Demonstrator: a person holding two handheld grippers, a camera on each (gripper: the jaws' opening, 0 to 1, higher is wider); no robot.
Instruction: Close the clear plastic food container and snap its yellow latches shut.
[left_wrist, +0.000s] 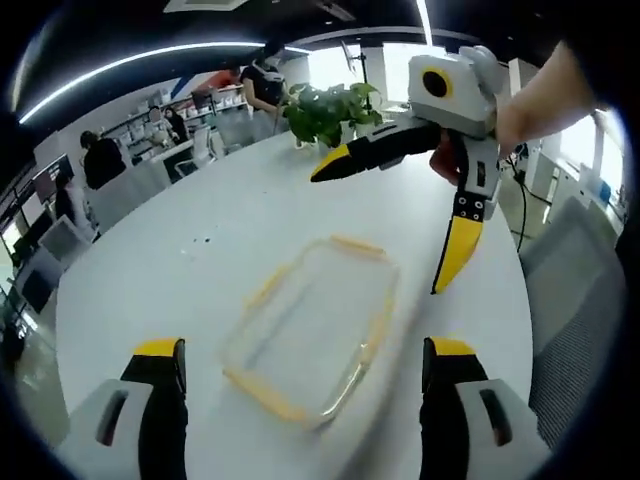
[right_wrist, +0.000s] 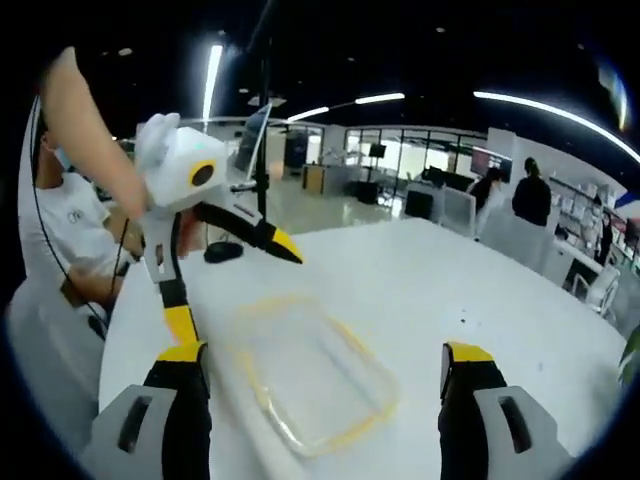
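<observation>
Container (left_wrist: 312, 328) lying flat on the white table (left_wrist: 200, 250), between two spread grippers and touched by neither.

Clear plastic with yellow latches along its rim, it is sitting blurred in the left gripper view, framed between the left gripper's (left_wrist: 304, 362) wide-apart, empty jaws. The right gripper (left_wrist: 385, 225) is hanging above the container's far right corner, its black jaws with yellow tips splayed wide, one pointing down toward the table just beside the container. In the right gripper view the container (right_wrist: 312, 375) is lying between that gripper's (right_wrist: 327, 365) parted jaws, while the left gripper (right_wrist: 235, 290) is hovering over its far left edge, also released. A potted plant (left_wrist: 330, 112) is standing well beyond.
</observation>
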